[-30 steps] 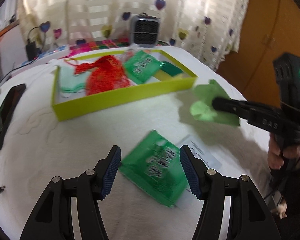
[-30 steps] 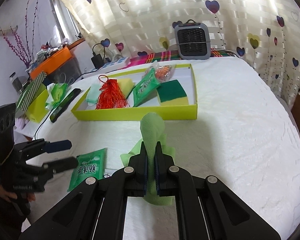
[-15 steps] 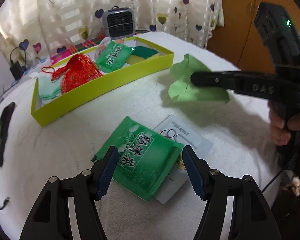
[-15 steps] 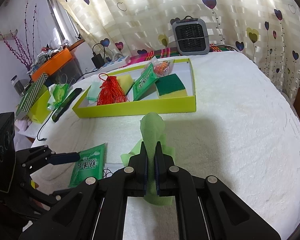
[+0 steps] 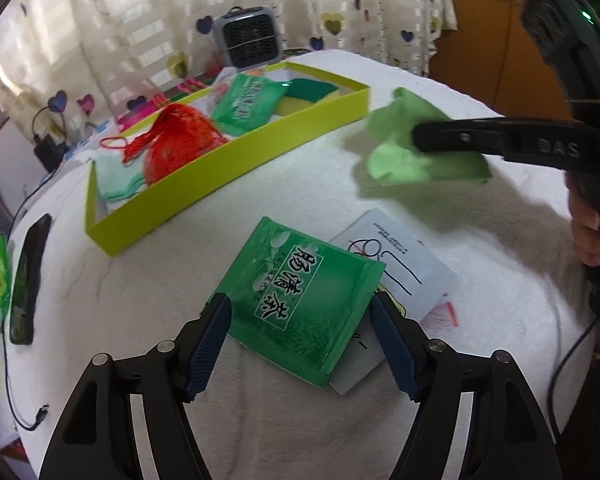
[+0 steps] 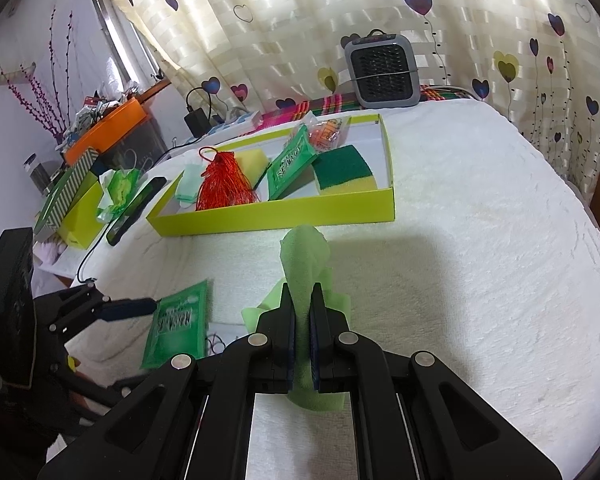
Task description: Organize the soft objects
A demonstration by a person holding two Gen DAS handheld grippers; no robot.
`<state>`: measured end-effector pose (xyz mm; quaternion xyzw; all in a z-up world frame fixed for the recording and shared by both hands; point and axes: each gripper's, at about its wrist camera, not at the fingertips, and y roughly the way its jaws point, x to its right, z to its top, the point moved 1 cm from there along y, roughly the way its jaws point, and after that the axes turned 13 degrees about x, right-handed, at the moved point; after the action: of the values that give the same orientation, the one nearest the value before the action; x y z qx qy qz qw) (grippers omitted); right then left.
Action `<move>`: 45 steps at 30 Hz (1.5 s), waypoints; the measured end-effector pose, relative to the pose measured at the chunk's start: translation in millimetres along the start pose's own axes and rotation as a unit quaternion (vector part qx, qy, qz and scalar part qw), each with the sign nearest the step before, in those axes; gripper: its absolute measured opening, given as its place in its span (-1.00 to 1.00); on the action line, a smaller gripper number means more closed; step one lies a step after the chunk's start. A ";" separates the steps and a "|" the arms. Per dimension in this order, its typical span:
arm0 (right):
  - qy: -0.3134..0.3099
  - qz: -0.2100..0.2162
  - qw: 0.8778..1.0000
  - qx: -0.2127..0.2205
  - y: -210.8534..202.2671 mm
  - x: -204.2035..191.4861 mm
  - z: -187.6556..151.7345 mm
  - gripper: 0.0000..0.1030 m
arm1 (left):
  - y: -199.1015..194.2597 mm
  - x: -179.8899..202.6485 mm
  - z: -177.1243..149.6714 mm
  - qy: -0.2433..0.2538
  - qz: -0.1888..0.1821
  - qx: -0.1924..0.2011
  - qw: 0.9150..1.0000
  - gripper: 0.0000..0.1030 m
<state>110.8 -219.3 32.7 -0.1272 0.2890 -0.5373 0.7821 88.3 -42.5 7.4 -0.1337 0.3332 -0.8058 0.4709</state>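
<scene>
Green packet (image 5: 300, 300) fills my left wrist view, lying flat on the white towel (image 5: 140, 320), half over a white paper sheet (image 5: 412, 264). My left claw (image 5: 300, 344) hangs low over it, spread wide, one blue pad just beside each long edge of the packet, not yet touching as far as I can tell. Judgement: this hand is on the pick step; the next move calls for a drop and a squeeze across the packet's width without catching the sheet under it. Beyond it, the yellow tray (image 5: 220, 168) already holds a red tassel (image 5: 176, 144), a second green packet (image 5: 246, 106) and a sponge (image 5: 304, 94). At right, the right claw (image 5: 418, 138) comes in level from the side, a hand (image 5: 592, 228) on its grip, with a green cloth (image 5: 404, 160) hanging clear of the towel.

Right wrist view: the claw (image 6: 302, 320) is clamped on the green cloth (image 6: 304, 256), which stands up between the pads and spills out below them. The tray's near wall (image 6: 276, 212) is ahead, well apart from the tips. Judgement: this hand is mid-carry; it needs to travel forward over the wall, then release inside, perhaps in the bare patch near the sponge (image 6: 346, 174). The left claw (image 6: 136, 306) shows at lower left, angled down at the packet (image 6: 178, 322).
</scene>
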 end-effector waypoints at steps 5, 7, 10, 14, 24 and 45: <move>0.000 0.000 1.000 -0.001 1.1 0.0 -1.0 -0.89 | 7.0 -13.1 -1.2 -0.053 -0.029 -0.005 0.998 0.40; 0.000 0.000 1.000 -0.002 1.4 0.1 -1.2 -0.89 | 7.9 -15.3 -1.5 -0.064 -0.031 -0.002 0.997 0.40; 0.003 -0.001 1.000 -0.004 2.4 1.0 -1.7 -0.89 | 8.1 -16.8 -0.9 -0.070 -0.033 0.001 0.997 0.40; 0.005 -0.001 1.000 -0.005 2.9 2.0 -1.8 -0.89 | 7.0 -23.1 -1.1 -0.095 -0.039 0.011 0.995 0.24; 0.007 -0.003 1.000 -0.007 3.6 3.7 -0.7 -0.89 | 6.1 -29.1 -0.2 -0.125 -0.056 0.026 0.990 -0.28; 0.004 -0.002 1.000 -0.009 5.4 3.6 -0.7 -0.89 | -2.9 -36.0 4.0 -0.152 -0.077 0.062 0.983 -0.88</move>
<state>115.5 -220.4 28.2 -0.1329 0.2969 -0.5366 0.7786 107.2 -12.7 15.9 -0.2503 0.1963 -0.8289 0.4601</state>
